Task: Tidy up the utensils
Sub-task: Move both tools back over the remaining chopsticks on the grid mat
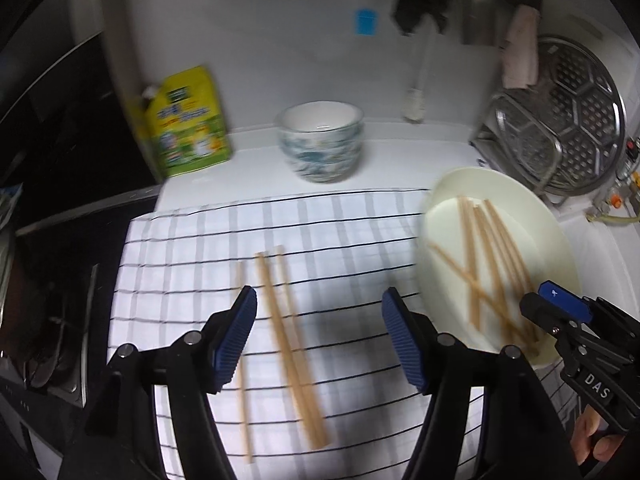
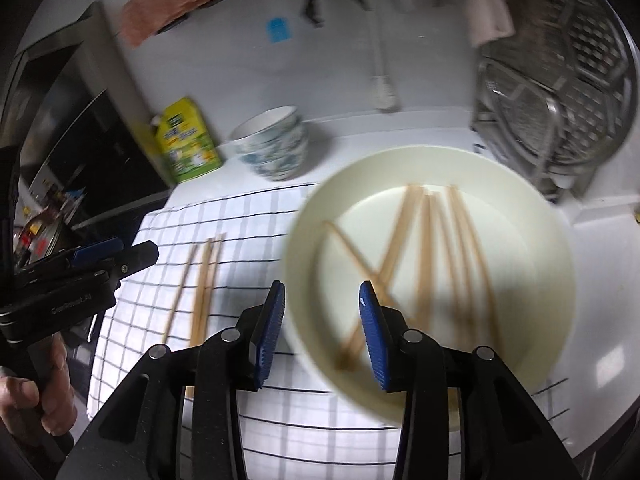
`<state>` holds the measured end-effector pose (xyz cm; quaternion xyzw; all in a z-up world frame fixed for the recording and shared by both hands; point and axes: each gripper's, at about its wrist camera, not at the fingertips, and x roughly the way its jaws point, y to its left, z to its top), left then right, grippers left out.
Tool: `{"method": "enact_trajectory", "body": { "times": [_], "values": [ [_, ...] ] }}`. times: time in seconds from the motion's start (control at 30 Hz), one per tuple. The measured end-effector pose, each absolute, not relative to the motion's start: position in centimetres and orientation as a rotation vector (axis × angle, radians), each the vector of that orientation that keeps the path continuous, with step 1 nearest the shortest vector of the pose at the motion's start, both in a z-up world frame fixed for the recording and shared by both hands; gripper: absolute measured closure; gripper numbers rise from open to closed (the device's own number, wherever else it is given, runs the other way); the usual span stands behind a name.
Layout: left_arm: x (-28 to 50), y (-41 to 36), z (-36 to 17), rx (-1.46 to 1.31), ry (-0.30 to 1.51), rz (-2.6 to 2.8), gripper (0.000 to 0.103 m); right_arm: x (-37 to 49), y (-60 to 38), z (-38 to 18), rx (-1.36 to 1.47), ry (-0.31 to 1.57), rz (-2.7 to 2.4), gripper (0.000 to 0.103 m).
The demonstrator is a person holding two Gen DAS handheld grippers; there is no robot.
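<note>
Left wrist view shows us three chopsticks (image 1: 280, 344) lying side by side on the checked cloth (image 1: 192, 248) in the lower middle of the frame, and a loose heap of chopsticks (image 1: 486, 256) crossing one another on the cream plate (image 1: 452, 184) at the right. We judge the step in hand to be moving sticks from plate to cloth, so we should take one stick near its middle, lift it clear of the tangle, and lay it parallel to the three already set down, ends level.

Our left claw (image 1: 318, 336) stands wide open above the cloth, empty; the laid sticks show between its pads (image 1: 236, 340), but nothing presses on them.

Right wrist view has our right claw (image 2: 322, 336) parted over the plate's near rim, lower middle of the frame. Nothing is gripped, and we cannot tell whether its pads (image 2: 374, 340) brush the plate.
</note>
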<state>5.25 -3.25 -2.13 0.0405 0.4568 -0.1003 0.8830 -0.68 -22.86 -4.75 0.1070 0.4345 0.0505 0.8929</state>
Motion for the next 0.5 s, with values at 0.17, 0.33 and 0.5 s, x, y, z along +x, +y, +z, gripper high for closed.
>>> {"method": "enact_trajectory", "body": {
  "times": [0.17, 0.33, 0.5],
  "values": [
    [4.7, 1.8, -3.3, 0.062, 0.968, -0.141, 0.035, 0.1, -18.3, -5.3, 0.186, 0.926, 0.162, 0.062],
    [4.5, 5.7, -5.0, 0.039, 0.995, -0.096, 0.033, 0.8, -14.1, -6.6, 0.158, 0.964, 0.204, 0.058],
    [4.8, 8.4, -6.5, 0.024, 1.018, -0.088, 0.029, 1.4, -11.5, -7.7, 0.140, 0.993, 0.206, 0.058]
  ]
}}
